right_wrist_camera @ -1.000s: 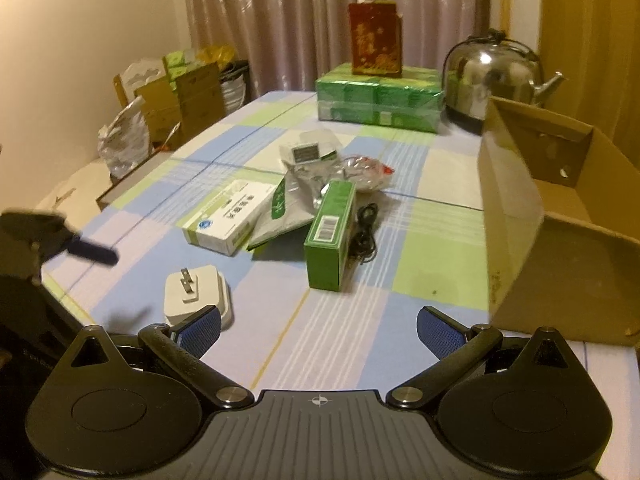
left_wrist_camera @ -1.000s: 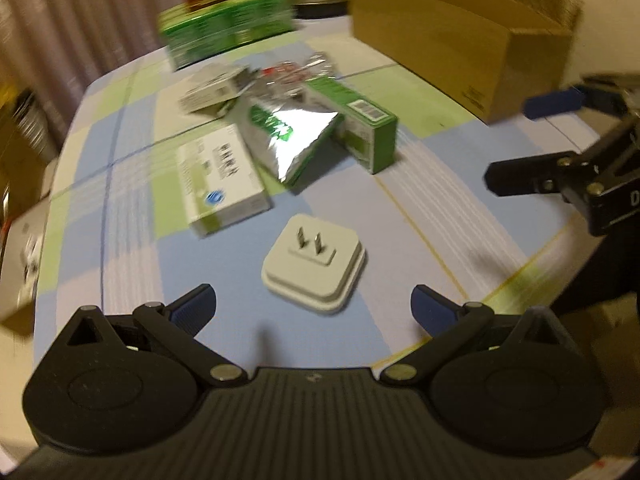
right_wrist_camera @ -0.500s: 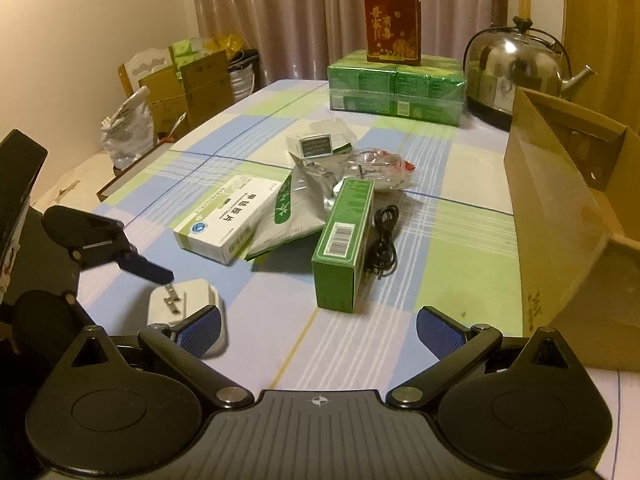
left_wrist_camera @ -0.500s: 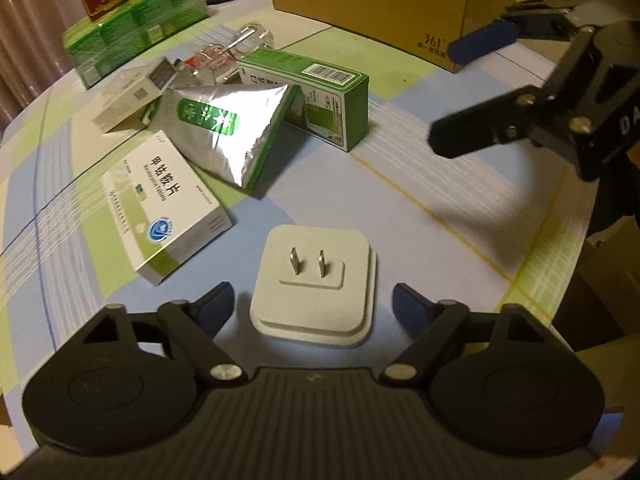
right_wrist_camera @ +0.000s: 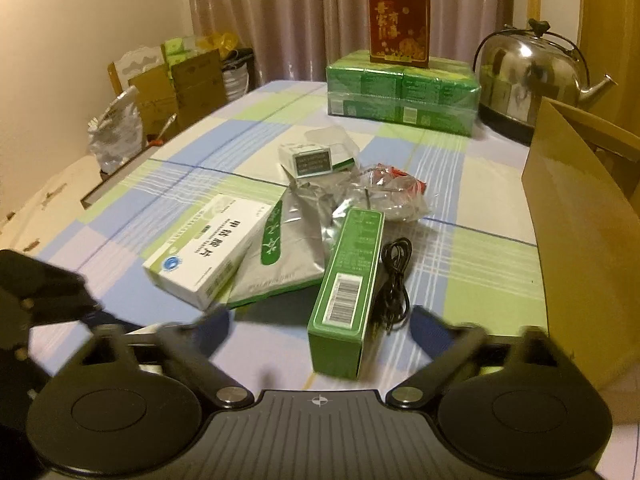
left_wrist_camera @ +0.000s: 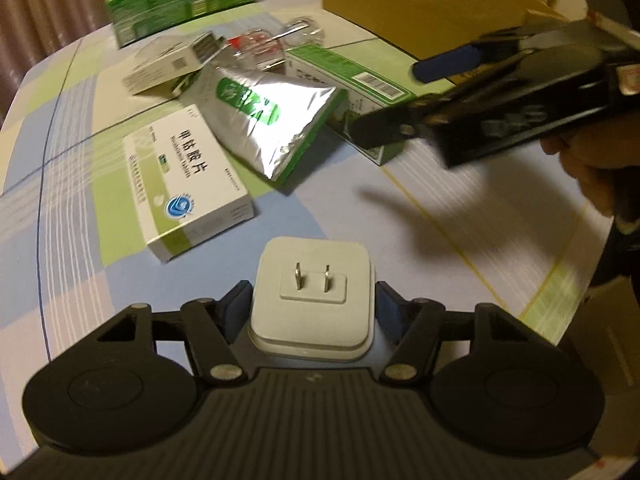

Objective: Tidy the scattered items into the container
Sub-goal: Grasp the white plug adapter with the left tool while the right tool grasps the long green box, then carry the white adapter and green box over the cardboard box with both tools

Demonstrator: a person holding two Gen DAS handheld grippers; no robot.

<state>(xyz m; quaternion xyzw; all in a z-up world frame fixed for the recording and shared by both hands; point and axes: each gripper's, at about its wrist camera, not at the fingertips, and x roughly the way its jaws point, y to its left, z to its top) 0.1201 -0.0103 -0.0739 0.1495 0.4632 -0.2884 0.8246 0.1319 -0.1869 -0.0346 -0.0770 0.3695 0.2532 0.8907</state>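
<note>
My left gripper (left_wrist_camera: 314, 304) is shut on the white plug adapter (left_wrist_camera: 312, 296), prongs up, on the table. My right gripper (right_wrist_camera: 320, 328) is open and empty, its jaws either side of the near end of the long green box (right_wrist_camera: 348, 288); it also shows in the left wrist view (left_wrist_camera: 404, 96). Scattered on the table are a white medicine box (right_wrist_camera: 204, 256), a silver foil pouch (right_wrist_camera: 288, 252), a small white box (right_wrist_camera: 312, 158), a clear plastic bag (right_wrist_camera: 384, 196) and a black cable (right_wrist_camera: 394, 280). The cardboard box (right_wrist_camera: 584, 236) stands at the right.
A stack of green packs (right_wrist_camera: 400, 92) with a red carton (right_wrist_camera: 398, 22) on top stands at the table's far end, beside a steel kettle (right_wrist_camera: 532, 76). Cardboard boxes and bags (right_wrist_camera: 172, 92) sit on the floor to the left.
My left gripper has moved in and shut on the plug adapter. My right gripper has moved forward over the green box's near end.
</note>
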